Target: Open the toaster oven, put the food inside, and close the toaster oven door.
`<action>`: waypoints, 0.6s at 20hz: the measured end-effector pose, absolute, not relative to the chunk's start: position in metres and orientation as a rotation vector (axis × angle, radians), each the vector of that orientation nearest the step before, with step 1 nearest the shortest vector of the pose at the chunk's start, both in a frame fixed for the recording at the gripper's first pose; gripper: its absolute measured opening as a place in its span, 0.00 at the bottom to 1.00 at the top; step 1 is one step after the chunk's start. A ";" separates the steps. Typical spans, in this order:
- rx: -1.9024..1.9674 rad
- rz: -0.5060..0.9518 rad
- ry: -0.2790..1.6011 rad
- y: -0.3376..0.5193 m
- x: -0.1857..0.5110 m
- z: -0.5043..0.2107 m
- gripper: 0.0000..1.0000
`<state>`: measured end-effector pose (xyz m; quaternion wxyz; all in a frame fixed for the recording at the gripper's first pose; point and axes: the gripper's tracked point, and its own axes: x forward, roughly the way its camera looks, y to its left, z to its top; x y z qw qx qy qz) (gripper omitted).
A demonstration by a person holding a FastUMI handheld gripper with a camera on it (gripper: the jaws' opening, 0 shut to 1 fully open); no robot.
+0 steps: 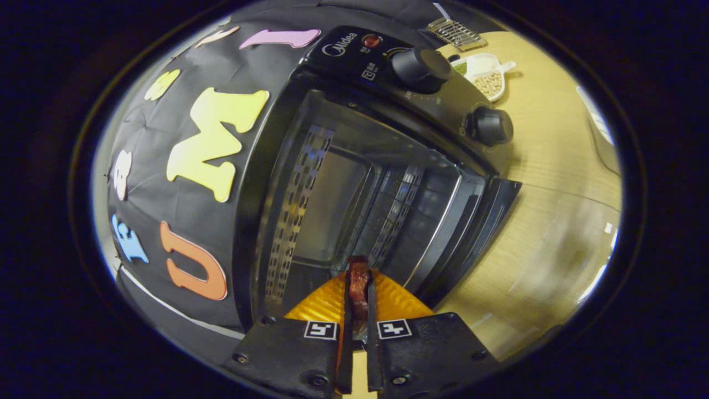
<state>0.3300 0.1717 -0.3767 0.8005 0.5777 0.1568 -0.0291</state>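
Gripping a dark reddish piece of food [358, 282], the tongs [358, 288] are closing both fingers [346, 332] on it, with the food sitting between the tips and poking out a little ahead of them. To the left of the tongs and beyond them, the booth's black cloth wall [183, 210] is hanging beside the toaster oven [354, 166]. Straight ahead of the fingers, the oven cavity [332, 205] is standing open, its perforated side panel [293, 210] showing just left of the tips and its dark back wall lying further in. The whole view is tilting, so the oven's control panel with two round knobs [422, 67] [490, 126] is appearing beyond the cavity and to the right. Just right of the fingers, the open door [471, 221] is lying down toward the wooden table [554, 221]. Well beyond the knobs, a small white dish of beans [488, 77] and a wire rack [455, 32] are resting on that table.
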 end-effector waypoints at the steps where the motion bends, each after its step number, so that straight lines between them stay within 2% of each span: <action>1: 1.224 -0.080 0.339 0.170 0.333 -0.380 0.13; 5: 1.118 -0.081 0.351 0.170 0.342 -0.382 0.14; 9: 0.907 -0.085 0.375 0.171 0.343 -0.384 0.19; 12: 0.740 -0.089 0.396 0.168 0.340 -0.387 0.29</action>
